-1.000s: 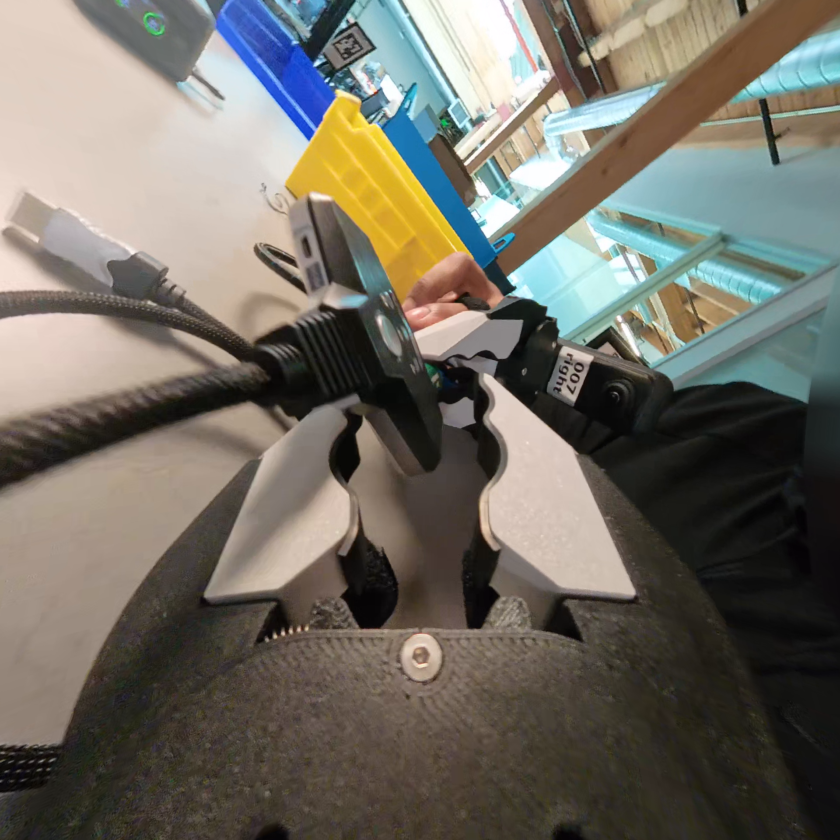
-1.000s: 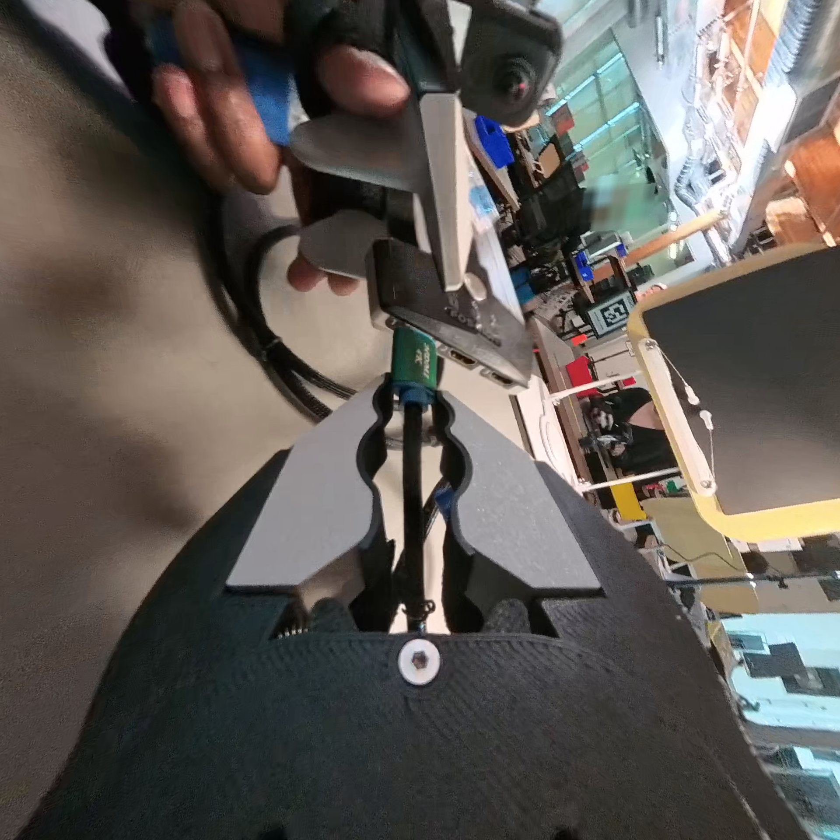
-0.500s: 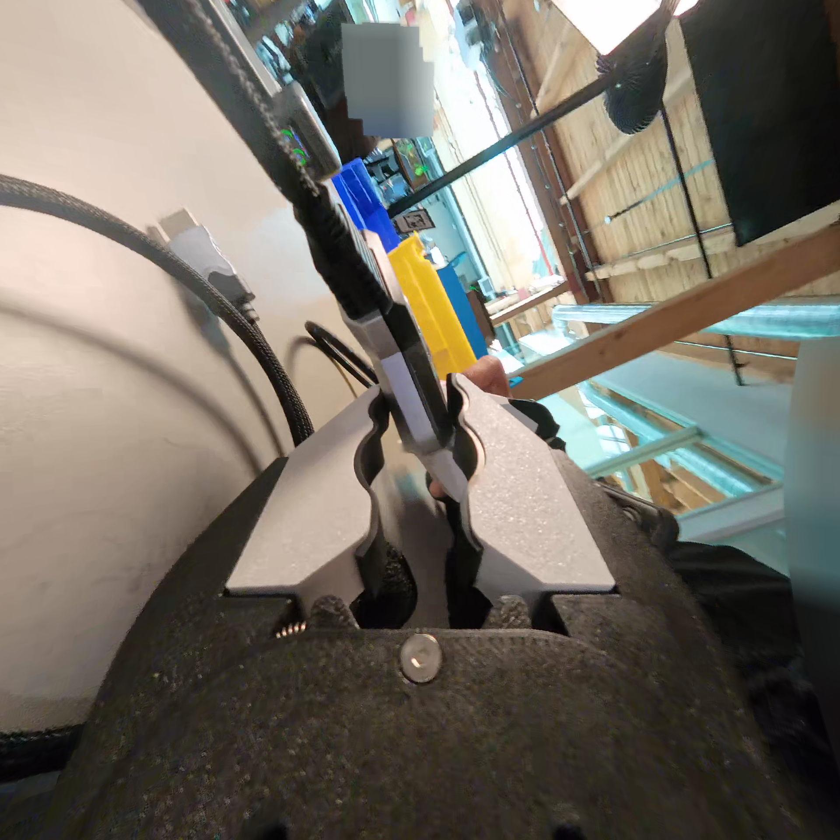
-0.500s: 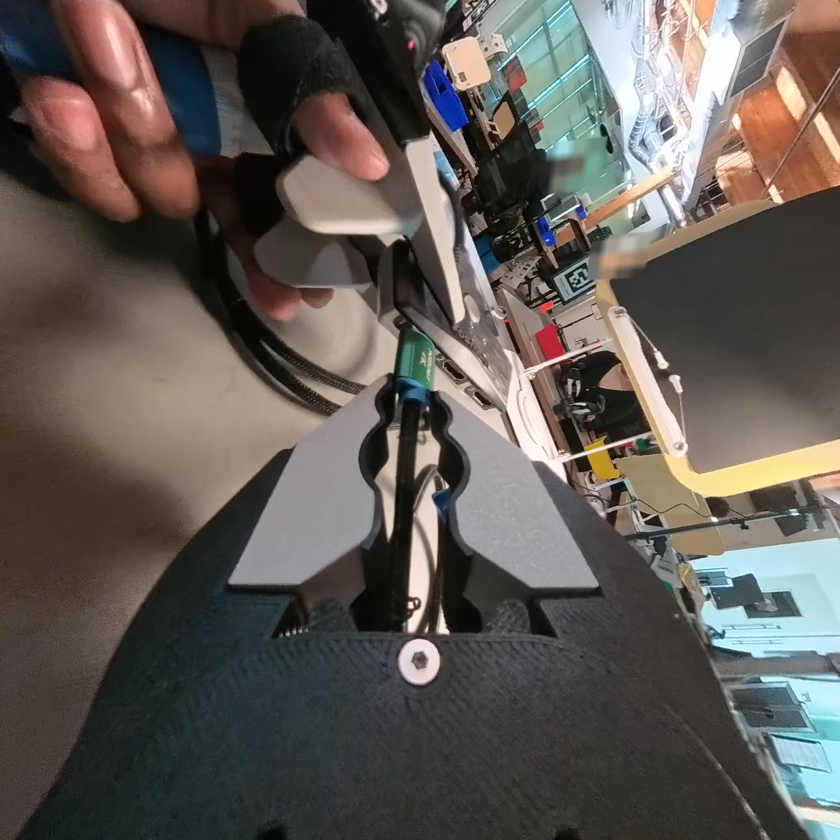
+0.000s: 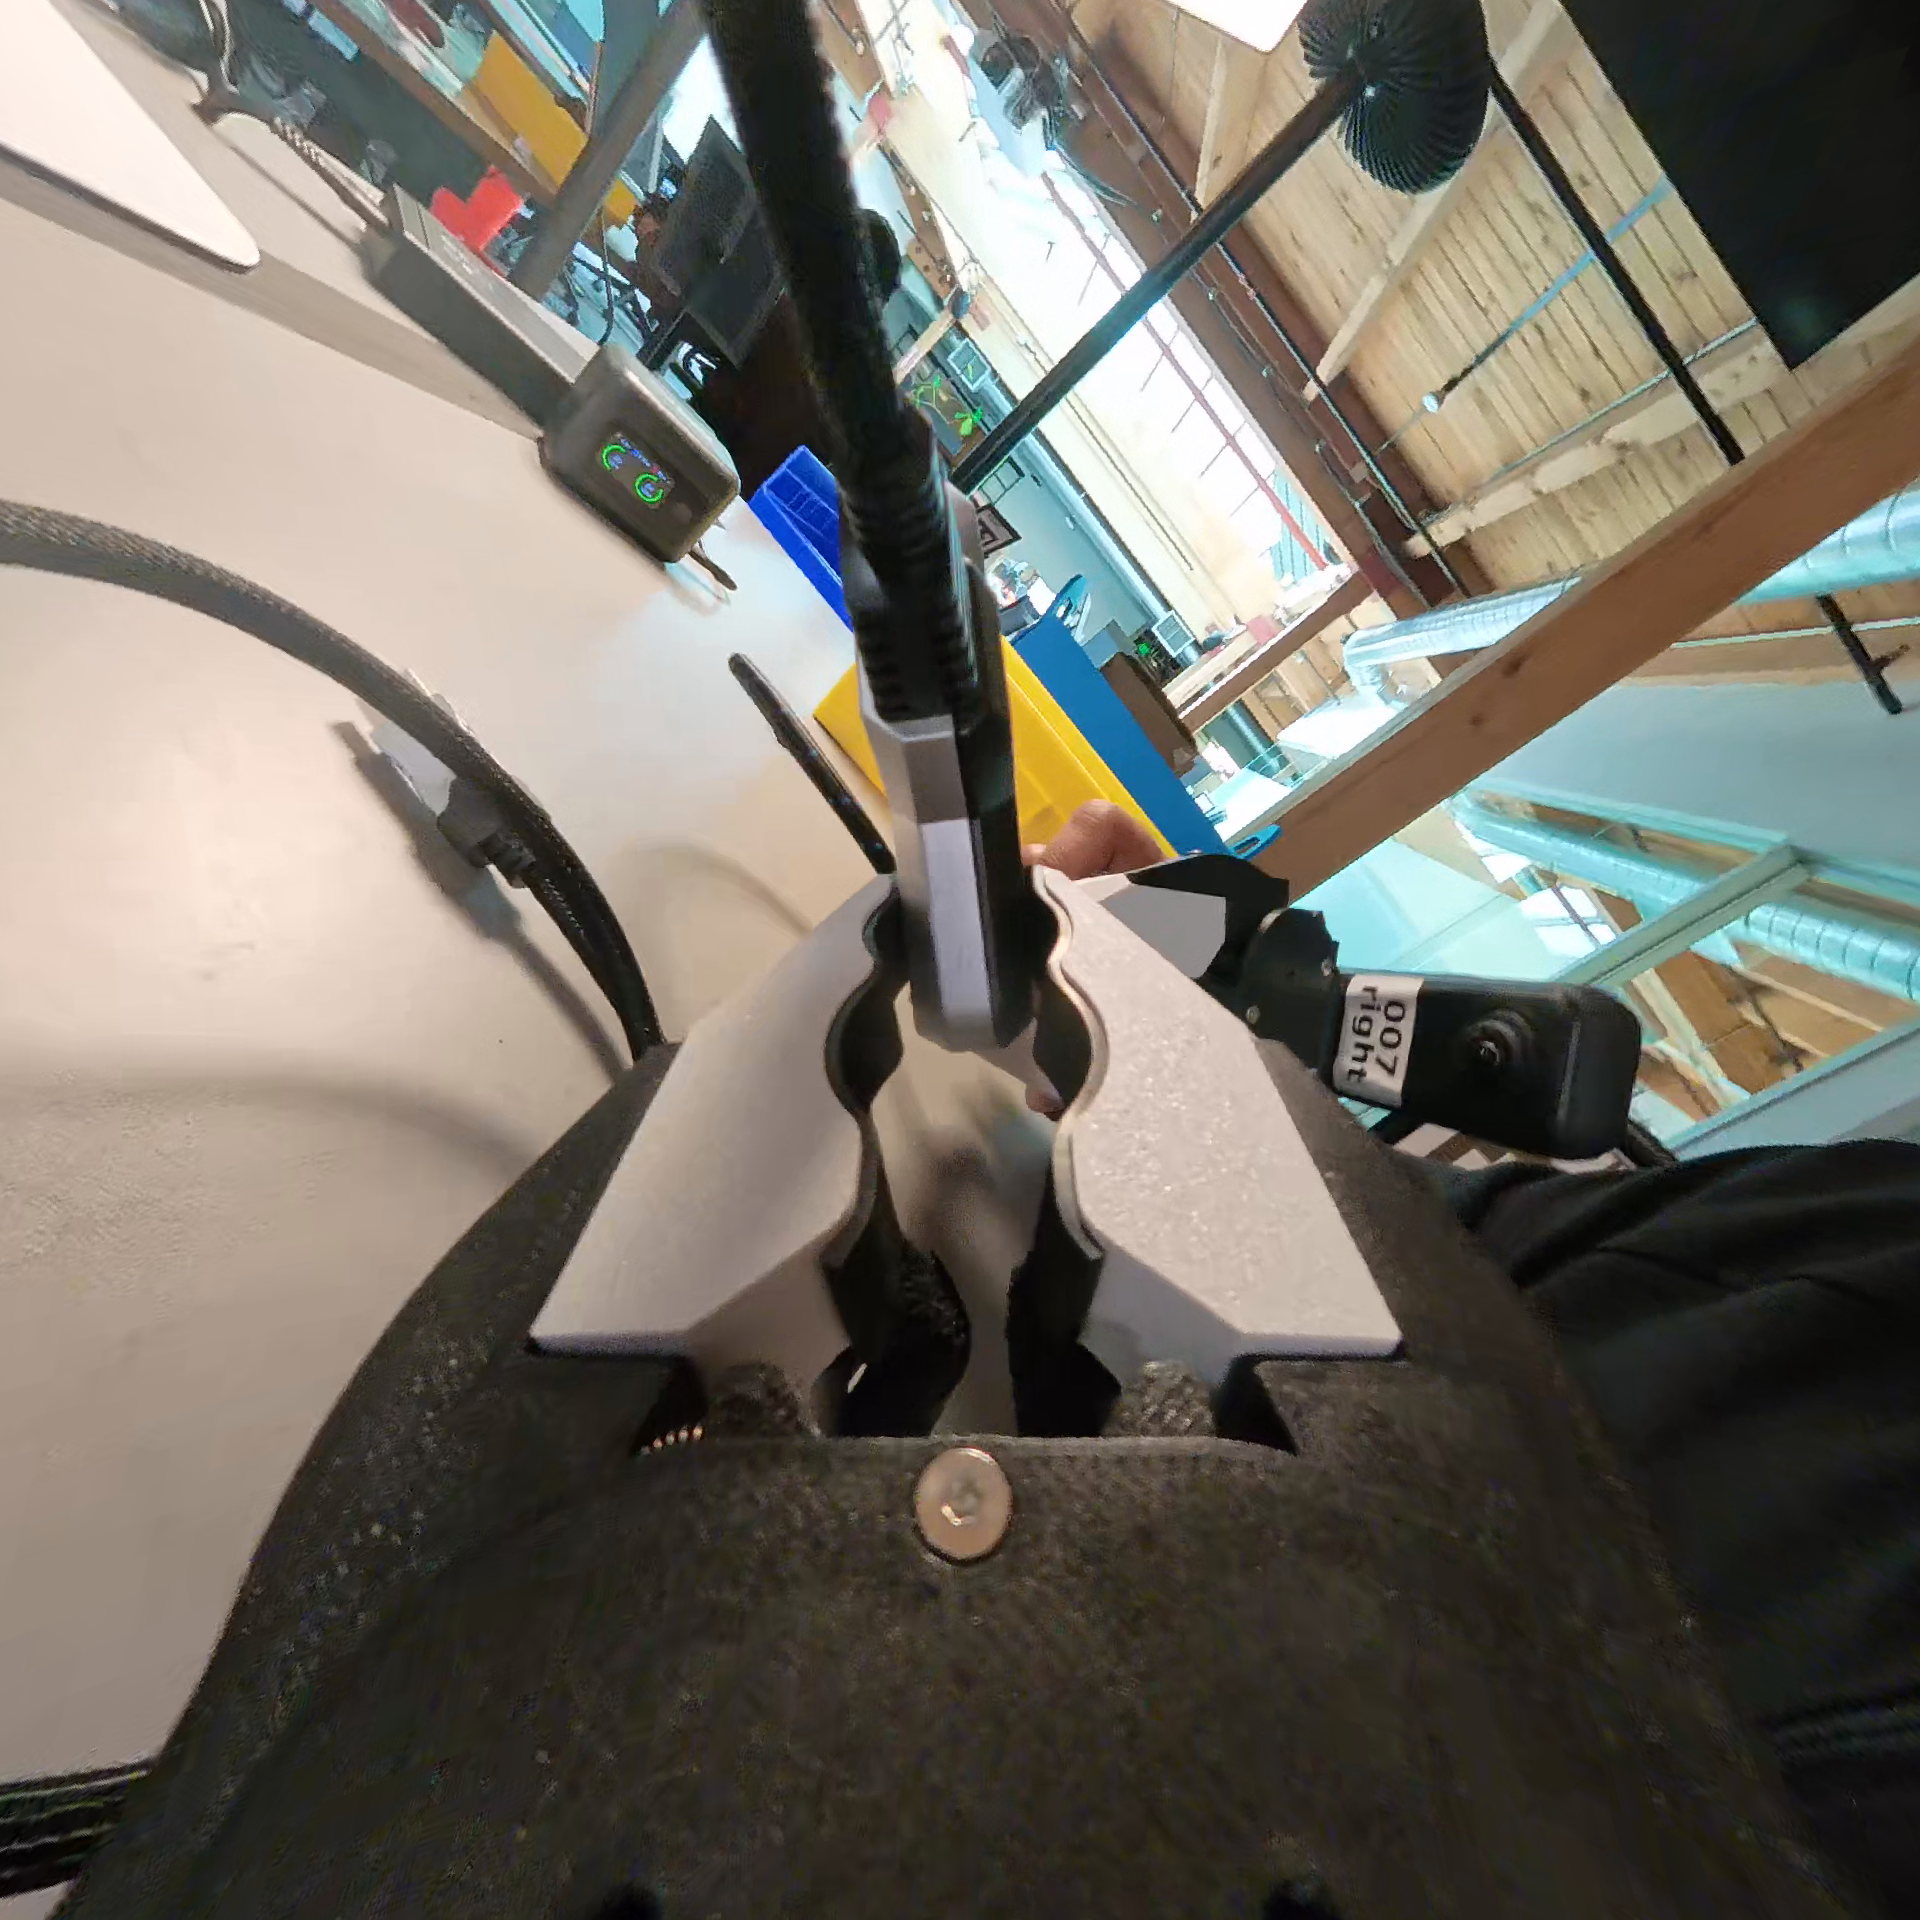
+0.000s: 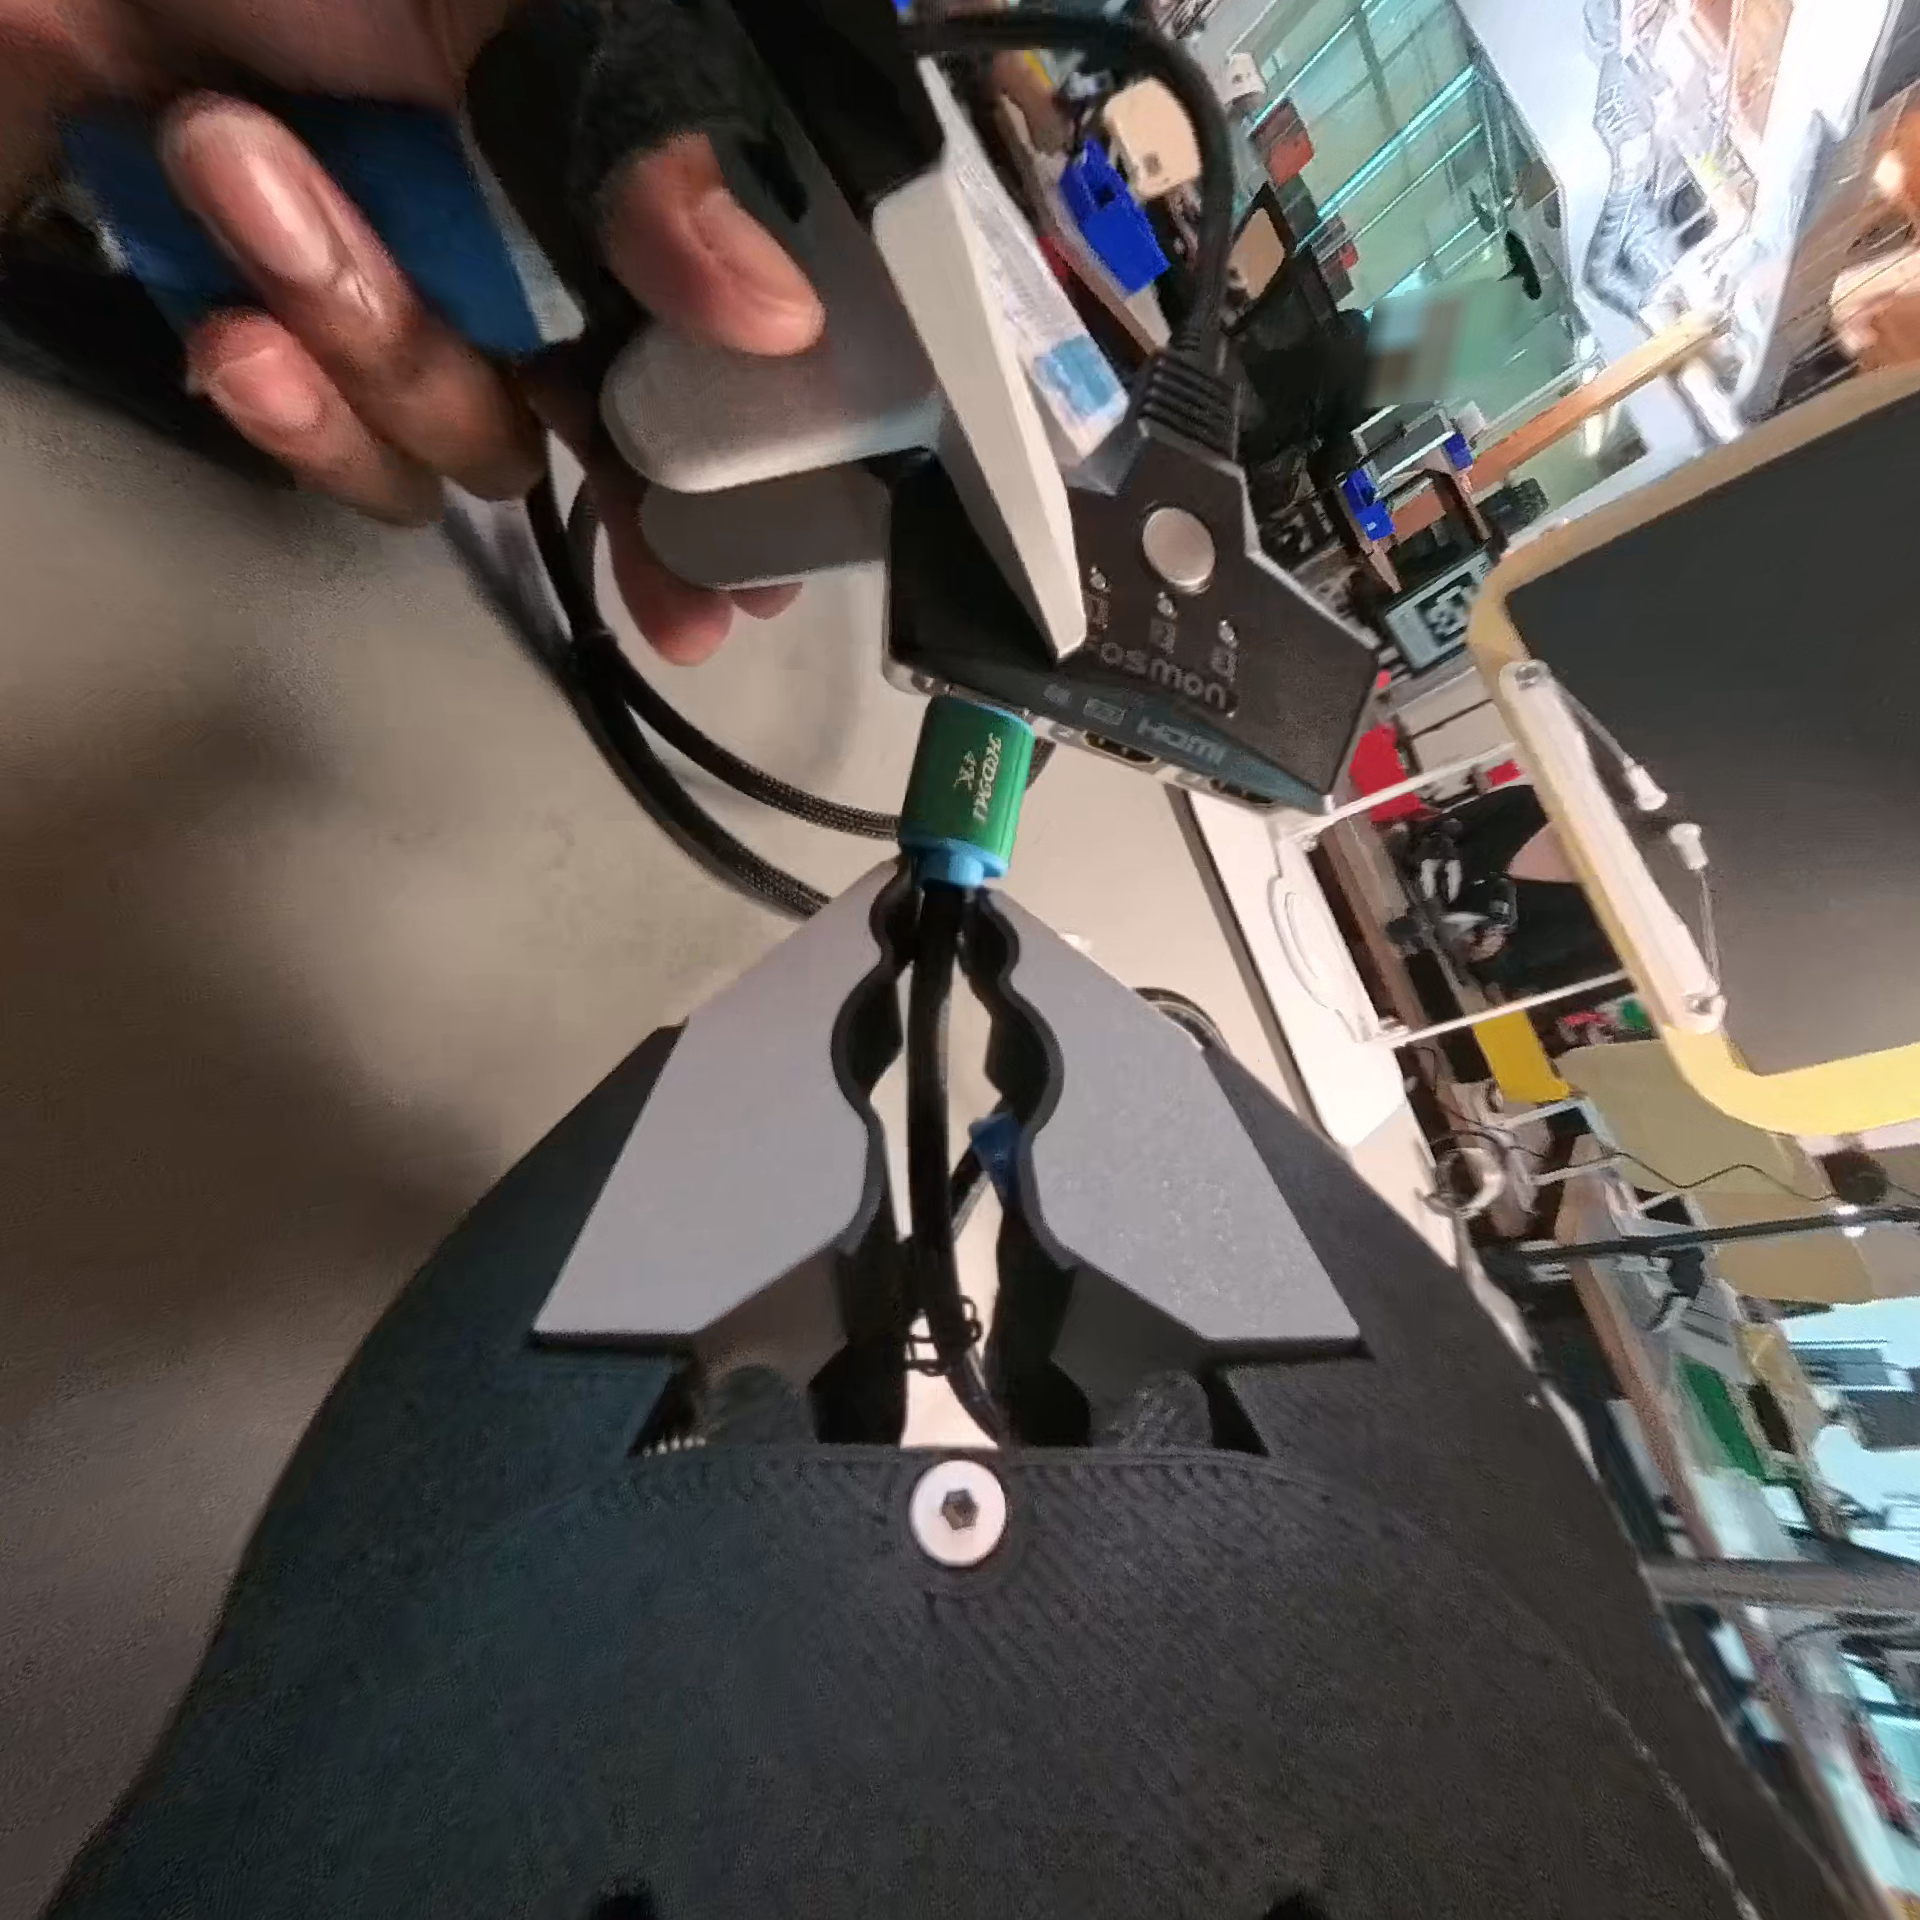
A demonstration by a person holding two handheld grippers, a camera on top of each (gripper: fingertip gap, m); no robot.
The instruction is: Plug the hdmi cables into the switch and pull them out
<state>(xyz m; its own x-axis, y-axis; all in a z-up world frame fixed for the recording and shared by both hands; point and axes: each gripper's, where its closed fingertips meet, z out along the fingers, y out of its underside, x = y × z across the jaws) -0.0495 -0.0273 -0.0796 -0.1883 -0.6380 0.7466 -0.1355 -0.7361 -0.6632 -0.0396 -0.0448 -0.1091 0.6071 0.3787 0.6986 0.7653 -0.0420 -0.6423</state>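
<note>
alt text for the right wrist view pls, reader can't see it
The right gripper is shut on a thin black cable just behind its green HDMI plug, whose tip sits at the end port of a black switch. The left gripper, held by a hand, clamps the switch above a grey table.

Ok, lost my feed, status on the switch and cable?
Left gripper shut on switch. Right gripper shut on cable behind green plug, seated in end port. Nothing blocking.

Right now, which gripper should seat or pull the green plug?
Right. The right gripper pinches the cable just behind the green plug at the switch; the left gripper clamps the switch body, steadying it.
</note>
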